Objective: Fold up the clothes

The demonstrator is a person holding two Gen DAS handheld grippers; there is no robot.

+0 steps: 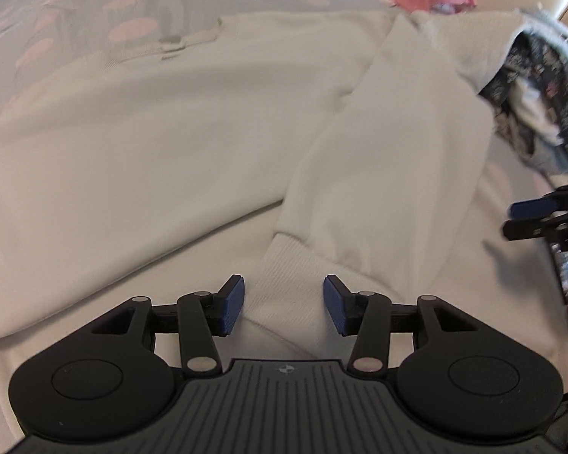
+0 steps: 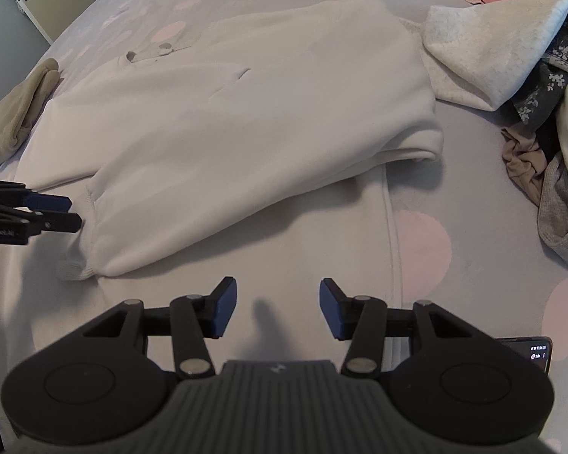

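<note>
Both grippers, left (image 1: pixel 283 304) and right (image 2: pixel 278 308), are held open and empty. A sweatshirt (image 2: pixel 223 132) is spread on the bed (image 2: pixel 473 196), its cuff (image 1: pixel 284 283) at 12 o'clock between the left jaws. If only ribbing is pinched, the sleeve (image 1: pixel 378 151) could be dragged crooked.

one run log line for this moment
task: fold clothes | left gripper: open, ribbed cuff between jaws | right gripper: open, empty | cream fleece sweatshirt: flat on spotted bedspread

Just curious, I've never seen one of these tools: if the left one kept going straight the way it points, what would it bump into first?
Most likely the ribbed cuff of the cream sweatshirt's sleeve, which lies between the open fingers of the left gripper, apparently untouched. Depth is hard to judge.
</note>
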